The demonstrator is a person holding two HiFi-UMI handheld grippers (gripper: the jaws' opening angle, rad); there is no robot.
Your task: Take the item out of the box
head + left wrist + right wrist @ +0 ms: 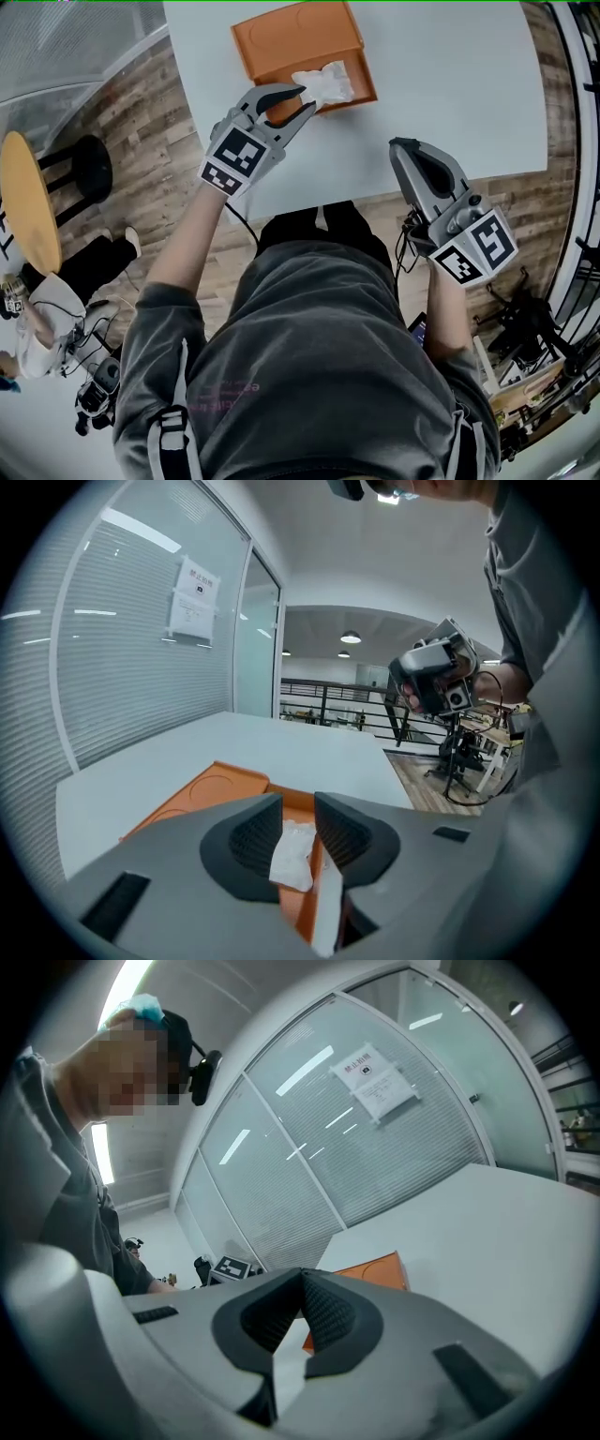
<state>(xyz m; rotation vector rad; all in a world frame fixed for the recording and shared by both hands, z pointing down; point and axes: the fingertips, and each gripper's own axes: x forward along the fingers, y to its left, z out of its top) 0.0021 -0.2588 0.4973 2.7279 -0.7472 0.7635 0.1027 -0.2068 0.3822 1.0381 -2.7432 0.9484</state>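
In the head view a white worktop [450, 84] fills the upper part of the frame, and an open orange box [291, 37] lies on it at the top centre. A crumpled white item [323, 84] sits inside the box, in its lower right corner. The left tongs [307, 98] reach in from the lower left, their two jaws a little apart at the near edge of the box, just beside the item. The right tongs [401, 148] are at the right of the frame, above the near edge of the worktop, well apart from the box, and their jaws are together. In the left gripper view the left tongs [295, 808] are partly open. The white item [292, 853] shows in the gap between the jaws, with the orange box [197, 794] under and behind it; I cannot see the pads pressing on it. In the right gripper view the right tongs [300, 1279] are closed, tip against tip, with nothing between them. The orange box [375, 1267] shows behind them on the worktop [487, 1232].
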